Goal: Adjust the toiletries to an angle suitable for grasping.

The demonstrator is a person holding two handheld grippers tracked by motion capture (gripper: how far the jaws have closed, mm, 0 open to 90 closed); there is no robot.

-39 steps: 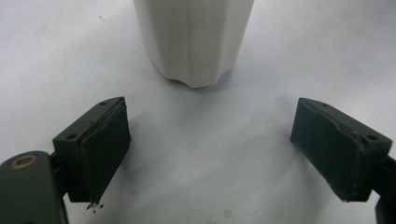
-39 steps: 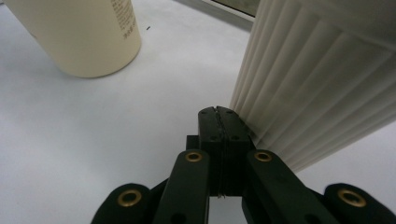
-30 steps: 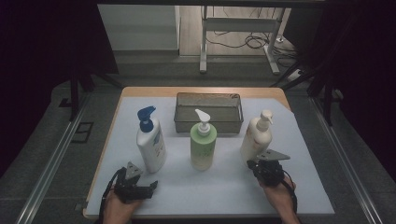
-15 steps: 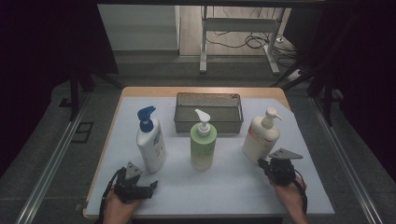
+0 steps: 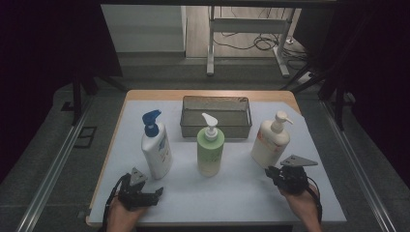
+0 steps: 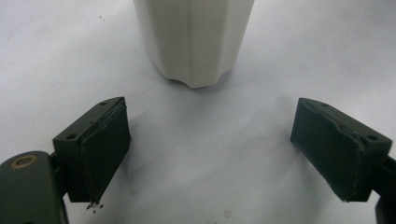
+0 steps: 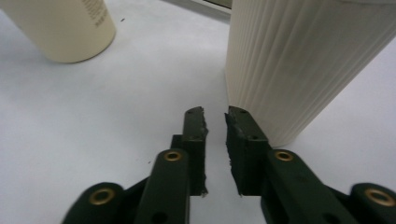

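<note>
Down at the near right corner of the surface [image 5: 145,108], the right hand [image 5: 300,205] reaches in from the near edge, wrist low, holding the right claw [image 5: 274,173] level just above the white cover and aimed toward the far left. Its jaws have just been opening and now stand a narrow gap apart with nothing between them, released. The cream pump bottle [image 5: 269,143] stands upright just beyond its tip; in the right gripper view the bottle's ribbed wall [image 7: 299,65] rises just beside the right-hand jaw, though whether they touch I cannot tell. At the near left, the left hand [image 5: 126,215] rests low, its left claw [image 5: 157,192] pointing right, jaws spread wide and empty. The white bottle with the blue pump [image 5: 155,147] stands just beyond it.
</note>
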